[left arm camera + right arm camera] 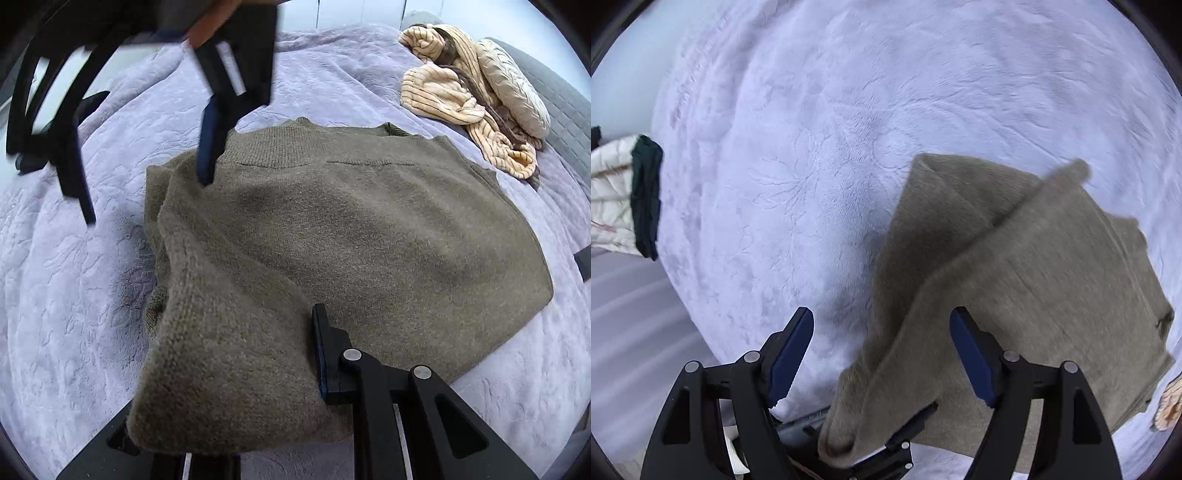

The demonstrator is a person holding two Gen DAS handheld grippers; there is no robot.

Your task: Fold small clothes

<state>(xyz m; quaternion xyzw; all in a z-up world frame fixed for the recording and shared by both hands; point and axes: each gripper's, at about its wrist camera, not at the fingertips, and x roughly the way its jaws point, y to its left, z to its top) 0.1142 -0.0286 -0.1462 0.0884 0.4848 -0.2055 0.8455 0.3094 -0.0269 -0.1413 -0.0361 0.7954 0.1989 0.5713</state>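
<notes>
An olive-brown knitted sweater (pixel 369 229) lies on the lavender blanket (pixel 74 277), its left side folded over the body. My left gripper (pixel 236 376) is shut on the folded sleeve edge (pixel 221 350) and holds it lifted; only its right finger (pixel 325 354) shows, the other is under the cloth. My right gripper (pixel 882 358) is open and empty above the blanket, beside the sweater (pixel 1034 280). It also shows in the left wrist view (pixel 147 184), hovering over the sweater's far left corner. The left gripper shows at the bottom of the right wrist view (pixel 857 443), holding the cloth.
A striped cream and brown garment (pixel 454 92) and a quilted pale cushion (pixel 513 88) lie at the back right. A grey quilted cover (pixel 569 110) is at the far right. A dark green cloth (pixel 646 199) on a white quilted item (pixel 609 199) lies off the blanket's left edge.
</notes>
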